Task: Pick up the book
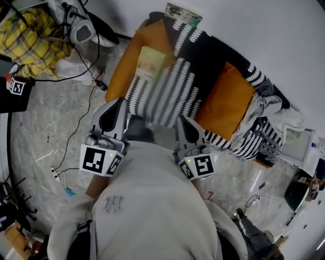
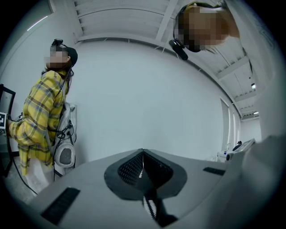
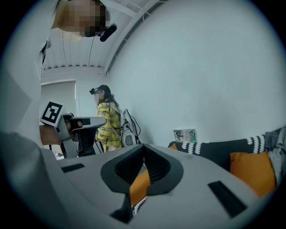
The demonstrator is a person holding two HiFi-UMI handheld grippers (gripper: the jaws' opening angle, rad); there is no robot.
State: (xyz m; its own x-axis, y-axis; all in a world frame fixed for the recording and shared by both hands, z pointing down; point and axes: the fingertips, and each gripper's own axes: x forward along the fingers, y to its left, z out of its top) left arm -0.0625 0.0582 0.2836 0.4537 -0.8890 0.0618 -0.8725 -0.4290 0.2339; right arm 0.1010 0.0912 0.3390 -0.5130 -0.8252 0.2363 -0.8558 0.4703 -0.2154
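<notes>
1. Centre of head view: left gripper & right gripper sit side by side, tips toward top of frame. A marker cube is at the rear of each. The wearer's white sweatshirt fills the bottom.
2. Left gripper, own view: jaws closed, tips meeting, nothing between them. Bare white wall beyond.
3. Right gripper, own view: jaws closed, empty. Orange fabric shows through the gap below the tips.
4. Book: pale green cover, lies flat, upper centre of head view, well apart from both grippers. It rests partly on an orange cushion, partly on a black & white patterned blanket.
5. Second orange cushion is right of centre on the blanket, near the right gripper's tip. It also shows at lower right of right gripper view.
6. Printed card leans on the wall at top of head view. In right gripper view it is right of centre.
7. Person in yellow plaid shirt is at upper left of head view, left edge of left gripper view, & left of centre in right gripper view.
8. Black cables trail over the pale floor at left of head view.
</notes>
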